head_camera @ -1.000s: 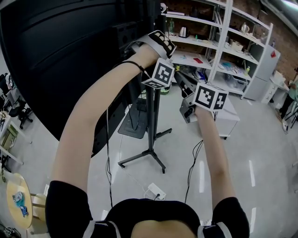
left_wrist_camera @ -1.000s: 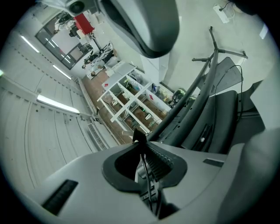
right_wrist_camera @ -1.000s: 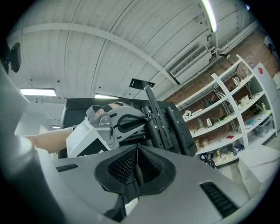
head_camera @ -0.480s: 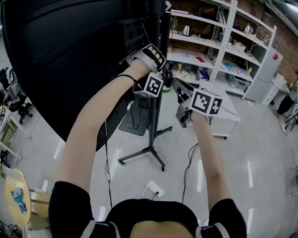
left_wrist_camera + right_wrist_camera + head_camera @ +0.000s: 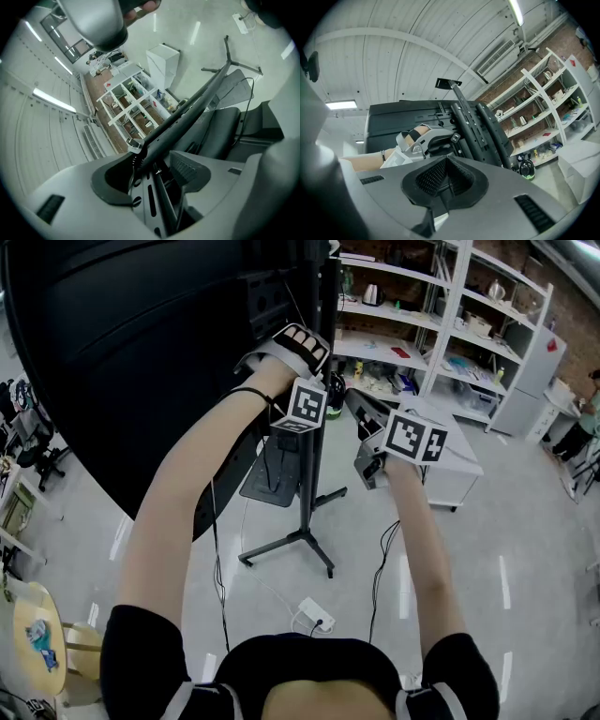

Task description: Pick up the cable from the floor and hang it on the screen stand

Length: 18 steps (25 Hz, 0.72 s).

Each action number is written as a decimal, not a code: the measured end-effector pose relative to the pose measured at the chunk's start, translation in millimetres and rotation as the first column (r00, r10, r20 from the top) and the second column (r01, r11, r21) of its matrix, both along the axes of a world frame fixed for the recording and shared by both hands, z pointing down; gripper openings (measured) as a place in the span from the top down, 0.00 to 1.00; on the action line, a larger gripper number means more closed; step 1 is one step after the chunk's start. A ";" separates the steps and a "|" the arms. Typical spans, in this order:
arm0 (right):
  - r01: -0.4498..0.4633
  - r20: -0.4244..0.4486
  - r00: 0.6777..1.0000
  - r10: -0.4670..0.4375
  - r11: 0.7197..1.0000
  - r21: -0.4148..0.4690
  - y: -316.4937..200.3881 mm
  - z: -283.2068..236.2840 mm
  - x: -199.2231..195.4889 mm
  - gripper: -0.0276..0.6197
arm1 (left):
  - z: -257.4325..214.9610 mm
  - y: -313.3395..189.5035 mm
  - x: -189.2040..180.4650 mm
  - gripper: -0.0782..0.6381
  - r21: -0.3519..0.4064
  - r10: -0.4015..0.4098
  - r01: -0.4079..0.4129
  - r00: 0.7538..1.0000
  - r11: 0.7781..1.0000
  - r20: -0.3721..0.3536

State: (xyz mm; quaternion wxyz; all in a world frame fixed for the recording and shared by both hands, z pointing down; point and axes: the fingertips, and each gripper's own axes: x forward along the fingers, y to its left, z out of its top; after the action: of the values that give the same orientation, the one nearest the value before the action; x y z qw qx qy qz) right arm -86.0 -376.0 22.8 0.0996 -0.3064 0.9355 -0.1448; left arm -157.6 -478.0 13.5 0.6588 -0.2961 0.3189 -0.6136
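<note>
Closest to me, the right gripper has its fingers pressed together, with nothing between them that I can see. Just past it, the left gripper is up against the screen stand. Its fingers have just been opening and stand apart on either side of the stand's slotted bracket. What I take for the cable — a short ribbed dark piece, though I cannot be sure — rests on that bracket between them, clear of both pads. I judge the hanging all but done, with only backing the left gripper away left. Farther down, other leads and a power strip lie on the floor.
</note>
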 end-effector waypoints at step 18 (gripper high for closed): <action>-0.002 0.042 0.999 0.003 1.000 -0.021 18.7 15.8 -8.0 0.92 | -13.3 72.9 -11.9 0.48 0.115 0.134 -0.095 0.905 0.989 -0.405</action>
State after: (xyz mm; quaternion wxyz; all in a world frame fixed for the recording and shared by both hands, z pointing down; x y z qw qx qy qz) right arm -94.0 -357.4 38.6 0.1164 -0.3054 0.9313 -0.1608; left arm -169.6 -405.1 0.2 0.6249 -0.4059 0.4604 -0.4824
